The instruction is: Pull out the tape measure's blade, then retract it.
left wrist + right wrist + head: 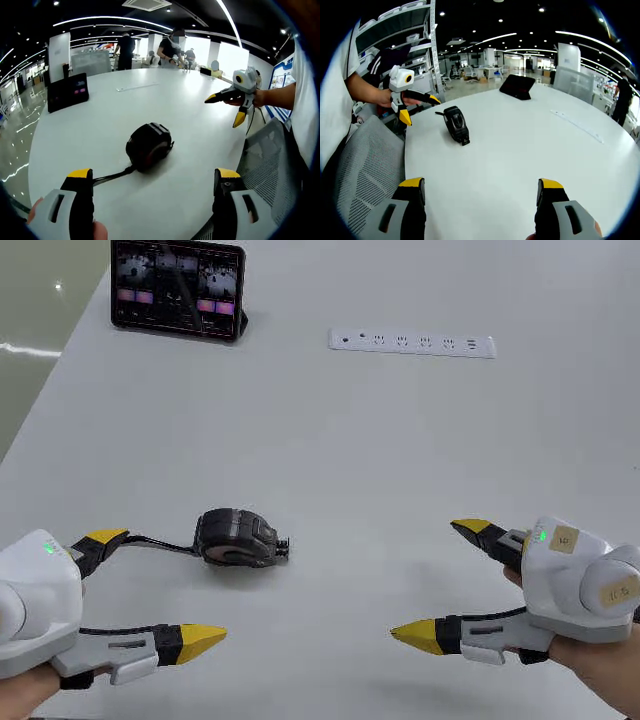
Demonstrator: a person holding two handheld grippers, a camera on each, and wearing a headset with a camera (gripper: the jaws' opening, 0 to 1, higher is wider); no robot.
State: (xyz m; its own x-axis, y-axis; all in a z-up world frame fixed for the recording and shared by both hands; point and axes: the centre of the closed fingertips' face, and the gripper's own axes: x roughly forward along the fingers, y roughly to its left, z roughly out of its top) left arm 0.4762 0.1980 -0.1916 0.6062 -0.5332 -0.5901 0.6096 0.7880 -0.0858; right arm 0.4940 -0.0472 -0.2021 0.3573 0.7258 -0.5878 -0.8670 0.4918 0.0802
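Note:
A black tape measure (236,537) lies on its side on the white table (360,440), its strap trailing left and its blade tip facing right. The blade is inside the case. My left gripper (158,587) is open at the lower left, just left of and below the tape measure; its far finger lies by the strap. In the left gripper view the tape measure (149,145) sits a short way ahead of the open left gripper (154,177). My right gripper (450,580) is open at the lower right, well apart from the tape measure (456,124).
A dark tablet (178,288) stands propped at the far left of the table. A white power strip (412,342) lies at the far middle. A mesh chair back (367,170) is close to the table's near edge. People stand far behind the table.

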